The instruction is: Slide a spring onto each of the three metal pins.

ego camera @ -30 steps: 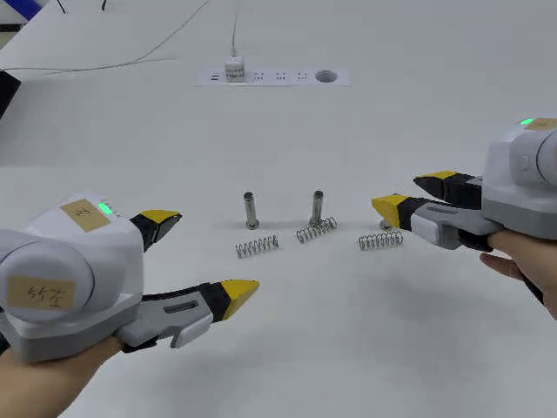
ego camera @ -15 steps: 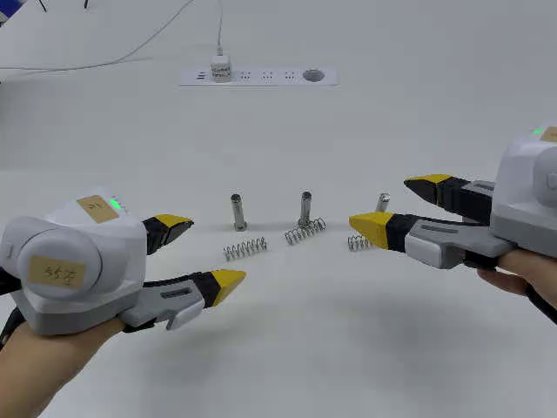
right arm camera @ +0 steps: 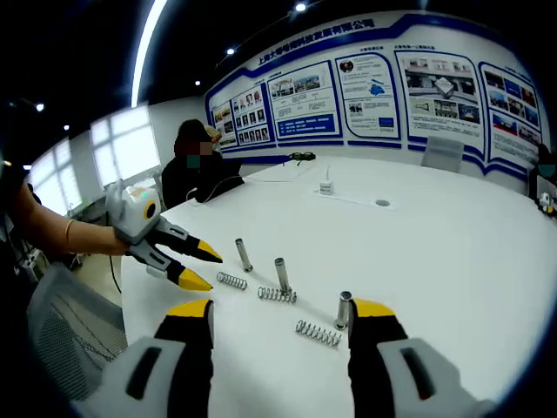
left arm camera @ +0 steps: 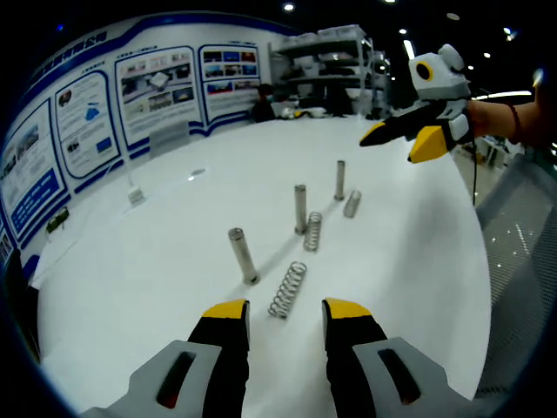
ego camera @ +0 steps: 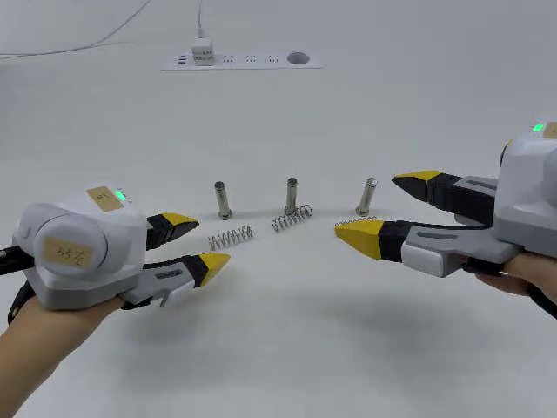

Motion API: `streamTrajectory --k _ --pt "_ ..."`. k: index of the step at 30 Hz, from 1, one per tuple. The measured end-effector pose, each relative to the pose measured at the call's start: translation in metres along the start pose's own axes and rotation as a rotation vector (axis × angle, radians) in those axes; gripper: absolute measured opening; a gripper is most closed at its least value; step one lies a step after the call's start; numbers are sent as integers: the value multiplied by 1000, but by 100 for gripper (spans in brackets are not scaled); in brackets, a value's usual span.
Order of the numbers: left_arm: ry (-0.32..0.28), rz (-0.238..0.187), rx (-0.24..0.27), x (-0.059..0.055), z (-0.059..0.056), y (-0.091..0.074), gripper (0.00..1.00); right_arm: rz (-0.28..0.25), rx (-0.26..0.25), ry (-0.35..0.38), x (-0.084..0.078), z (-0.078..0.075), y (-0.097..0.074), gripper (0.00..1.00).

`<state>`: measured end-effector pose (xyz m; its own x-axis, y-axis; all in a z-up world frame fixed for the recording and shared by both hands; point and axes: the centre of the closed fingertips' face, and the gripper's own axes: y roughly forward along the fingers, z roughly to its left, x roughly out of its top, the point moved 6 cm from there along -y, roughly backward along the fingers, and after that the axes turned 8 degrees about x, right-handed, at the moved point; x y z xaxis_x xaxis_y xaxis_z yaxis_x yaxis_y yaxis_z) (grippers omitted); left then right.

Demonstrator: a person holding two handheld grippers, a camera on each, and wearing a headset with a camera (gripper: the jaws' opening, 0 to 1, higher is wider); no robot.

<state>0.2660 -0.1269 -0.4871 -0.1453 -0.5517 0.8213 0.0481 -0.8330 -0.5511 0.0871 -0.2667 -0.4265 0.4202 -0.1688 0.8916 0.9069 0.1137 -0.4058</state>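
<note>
Springs [left arm camera: 288, 290] lie flat on the table [ego camera: 278, 340], one in front of each upright pin, and none is threaded, so I judge this to be the approach to the first pick.

On the left, my left gripper [ego camera: 207, 241] hovers low with its jaws released and empty, lined up on the left spring [ego camera: 231, 237]. That spring lies near the foot of the left pin [ego camera: 224, 199]. In the middle, the middle spring [ego camera: 291, 219] lies slantwise and seems to touch the base of the middle pin [ego camera: 291, 196]. On the right, my right gripper [ego camera: 367, 205] is also spread wide and holding nothing. The right spring [right arm camera: 318, 333] sits ahead of its jaws, just beside the right pin [right arm camera: 345, 310].

Next I would close one gripper gently across a spring's coils, lift it and tip it upright. Then I would centre its bore over the pin's top before lowering. A hard squeeze could kink the coil or flick it away.
</note>
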Motion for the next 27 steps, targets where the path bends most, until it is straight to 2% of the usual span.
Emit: streamTrajectory --k 8,14,17,20,25,27 --pt "63 23 -28 -3 1 12 29 14 44 -4 -6 8 -3 70" --pt "74 28 -52 -5 4 17 25 25 54 0 -11 12 -6 70" --pt "69 24 -62 -5 5 18 23 34 45 1 -13 11 -8 70" --pt "78 25 -73 -5 5 19 17 32 33 11 -14 10 -10 70" --pt "120 31 -98 -4 4 19 11 22 20 29 -16 10 -12 70" --pt "111 37 -108 -4 3 19 11 21 17 31 -17 10 -13 70"
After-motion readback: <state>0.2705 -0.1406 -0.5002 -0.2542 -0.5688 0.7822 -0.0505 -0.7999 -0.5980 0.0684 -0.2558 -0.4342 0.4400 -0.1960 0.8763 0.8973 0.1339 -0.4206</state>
